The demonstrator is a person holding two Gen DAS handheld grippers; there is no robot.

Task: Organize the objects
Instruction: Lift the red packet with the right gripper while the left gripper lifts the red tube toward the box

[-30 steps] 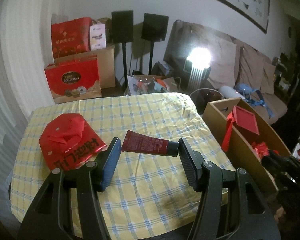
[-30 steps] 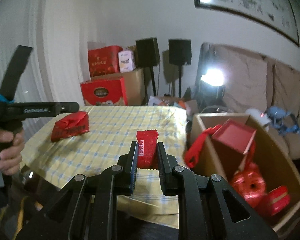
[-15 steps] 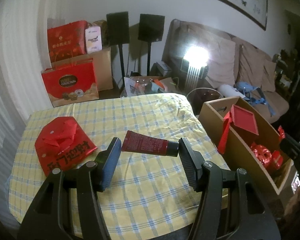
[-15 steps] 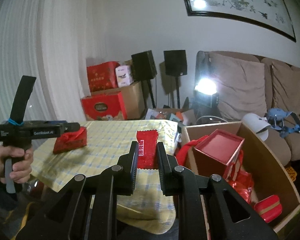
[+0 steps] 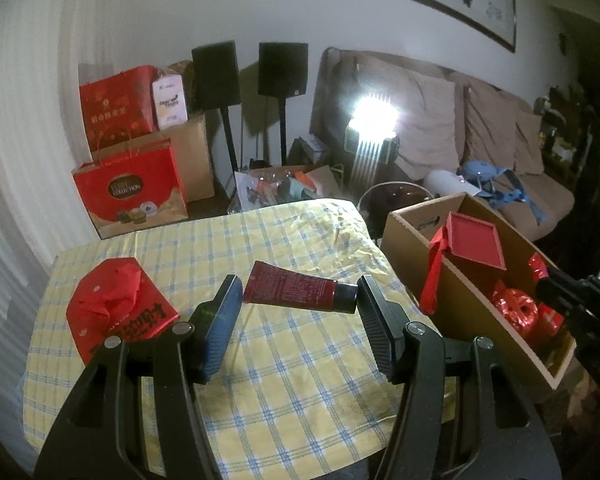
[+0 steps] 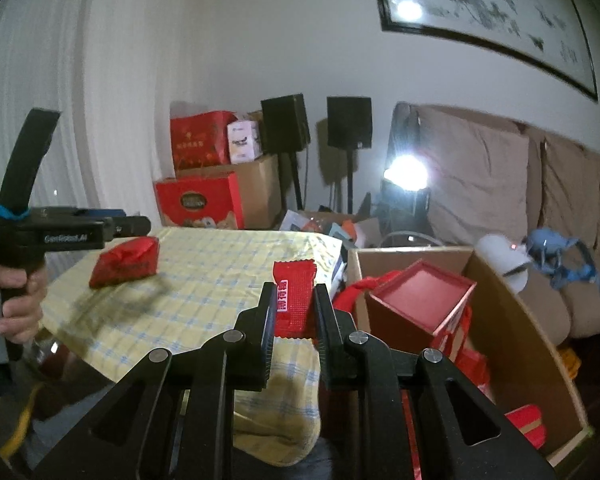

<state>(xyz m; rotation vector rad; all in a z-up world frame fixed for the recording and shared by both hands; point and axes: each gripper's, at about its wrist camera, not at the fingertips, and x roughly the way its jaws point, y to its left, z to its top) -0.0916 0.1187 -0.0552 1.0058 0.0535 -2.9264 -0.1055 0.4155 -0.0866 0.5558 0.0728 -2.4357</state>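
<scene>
Left gripper (image 5: 299, 302): jaws clamped end to end on a dark red tube (image 5: 296, 291), crimped end against the left jaw, black cap against the right. Tube is off the bench, held crosswise.

Right gripper (image 6: 294, 308): jaws nearly together, pinching a flat red snack packet (image 6: 293, 298) upright by its lower half; top edge sticks up past the tips.

Outward from there: below and ahead of both pairs of jaws is the bench (image 5: 292, 380) with its yellow check cloth. Only item on it that I can see is a crumpled red paper bag (image 5: 118, 306), left of the left jaws. Right of the left jaws, just off the bench edge, sits the open cardboard box (image 5: 452, 276). It already holds a red gift box (image 5: 476, 242) with a ribbon, a shiny red ornament (image 5: 516, 312) and more red bits I can't make out. In the right wrist view the box lies right of the packet.

Progress, my read: well along. Several things boxed, two in hand and presumably box-bound, neither over the opening yet. Left to do: drop both, then the paper bag.
</scene>
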